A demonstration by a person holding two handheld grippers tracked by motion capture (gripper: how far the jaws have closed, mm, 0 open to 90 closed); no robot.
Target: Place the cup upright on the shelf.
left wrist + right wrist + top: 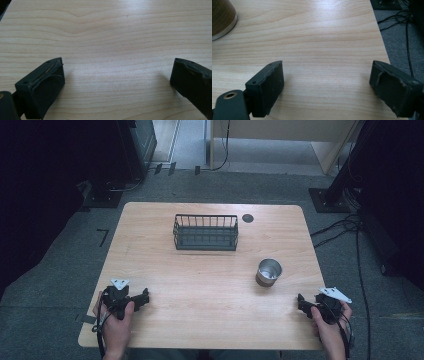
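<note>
left tool [144, 298] low over tabletop [210, 285], jaws spread, nothing between. right tool [301, 302] same, jaws spread, empty. metal cup [269, 272] upright just ahead-left of right tool, apart from it. wire basket [205, 232] well beyond cup, toward far edge.

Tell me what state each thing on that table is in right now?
Left hand-held gripper: open, holding nothing, low over the table.
Right hand-held gripper: open, holding nothing.
Metal cup: upright, looks empty, untouched.
Wire basket: upright, empty.
Table: bare wood between them.
</note>
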